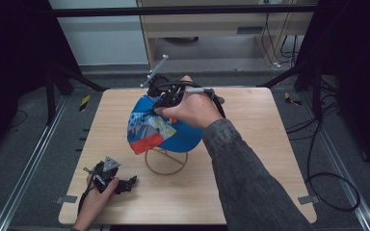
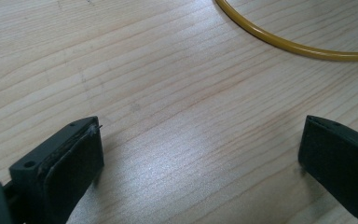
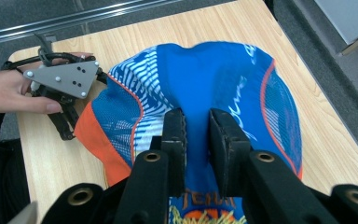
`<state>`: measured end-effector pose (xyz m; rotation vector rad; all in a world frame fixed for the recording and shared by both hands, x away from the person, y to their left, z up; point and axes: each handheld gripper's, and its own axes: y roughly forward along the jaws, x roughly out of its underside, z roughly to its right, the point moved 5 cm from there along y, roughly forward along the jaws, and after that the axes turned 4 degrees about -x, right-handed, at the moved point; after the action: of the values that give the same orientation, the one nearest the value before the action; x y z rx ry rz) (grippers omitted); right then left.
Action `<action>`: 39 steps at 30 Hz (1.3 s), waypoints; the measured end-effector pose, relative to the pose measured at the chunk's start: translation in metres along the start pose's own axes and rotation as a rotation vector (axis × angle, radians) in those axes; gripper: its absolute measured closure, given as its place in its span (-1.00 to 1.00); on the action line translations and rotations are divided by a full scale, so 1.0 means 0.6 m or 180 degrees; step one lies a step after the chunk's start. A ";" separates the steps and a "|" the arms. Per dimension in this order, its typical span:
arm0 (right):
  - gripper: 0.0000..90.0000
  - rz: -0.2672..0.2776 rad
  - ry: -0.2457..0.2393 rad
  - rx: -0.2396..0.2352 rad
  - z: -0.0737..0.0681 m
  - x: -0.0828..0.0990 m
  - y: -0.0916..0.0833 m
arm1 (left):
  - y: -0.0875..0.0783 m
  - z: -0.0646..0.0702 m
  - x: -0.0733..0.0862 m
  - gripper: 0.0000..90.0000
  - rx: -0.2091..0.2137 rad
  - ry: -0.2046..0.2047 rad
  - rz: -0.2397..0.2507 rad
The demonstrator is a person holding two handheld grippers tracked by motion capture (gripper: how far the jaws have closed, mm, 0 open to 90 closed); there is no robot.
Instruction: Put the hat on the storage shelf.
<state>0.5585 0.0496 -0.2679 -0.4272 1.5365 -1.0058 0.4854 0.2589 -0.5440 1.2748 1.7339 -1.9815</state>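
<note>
Blue cap [image 1: 166, 127], w/ orange and white panels, sits at centre of the high view, draped over a yellow wire stand [image 1: 166, 161] whose ring base rests on the wooden counter [image 1: 250, 192]. Right hand-held gripper [image 3: 196, 135] has its jaws pinched on a fold of the blue fabric at the crown; in the right gripper view the cloth bunches up between the pads. Judgement: step looks like lifting or seating the cap on the stand. To do it well, keep the pinch deep in the fold, lift straight, and don't drag sideways or the light stand may tip. Left hand-held gripper [image 1: 107, 179] rests at lower left of the high view, jaws wide apart, nothing between them, near the ring; it could steady the base if needed.
</note>
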 end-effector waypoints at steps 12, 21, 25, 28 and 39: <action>0.64 0.0004 0.0005 0.0005 0.001 0.001 -0.001 | 0.000 0.000 0.000 -1.00 -0.0002 0.0000 0.0000; 0.60 0.0053 0.0030 -0.0011 0.001 0.005 -0.007 | 0.000 0.000 0.000 -1.00 -0.0001 0.0001 -0.0001; 0.60 0.0090 0.0047 -0.0016 0.001 0.007 -0.013 | 0.000 0.000 0.000 -1.00 -0.0003 0.0002 0.0000; 0.60 0.0107 0.0056 -0.0013 0.002 0.009 -0.018 | 0.000 0.000 0.000 -1.00 -0.0002 0.0000 0.0000; 0.60 0.0112 0.0089 0.0007 0.008 0.021 -0.031 | 0.000 0.000 0.000 -1.00 -0.0001 0.0000 0.0000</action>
<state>0.5548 0.0280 -0.2608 -0.3850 1.5627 -0.9897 0.4854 0.2589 -0.5440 1.2748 1.7342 -1.9814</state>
